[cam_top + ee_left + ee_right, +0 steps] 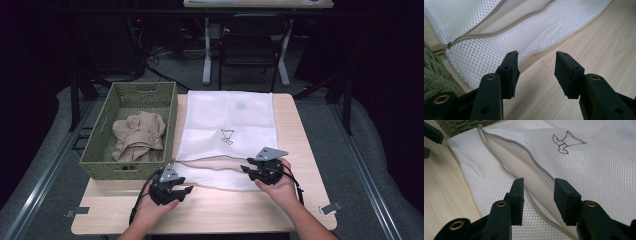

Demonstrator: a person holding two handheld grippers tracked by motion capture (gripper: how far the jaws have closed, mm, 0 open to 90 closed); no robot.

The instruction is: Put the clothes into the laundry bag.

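One white mesh zip bag (227,127) bearing a small outlined emblem, no readable writing. One green woven basket (100,150) at nine o'clock. Left gripper (536,72) and right gripper (537,200): jaws partly open, holding nothing.

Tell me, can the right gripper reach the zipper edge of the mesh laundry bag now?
Probably yes. The right gripper is open just above the zipper edge of the white mesh laundry bag, and nothing lies between its fingers and the mesh.

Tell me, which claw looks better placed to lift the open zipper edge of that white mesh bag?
Probably the right claw: its open jaws straddle the zipper edge of the mesh bag. The left claw hangs over bare table.
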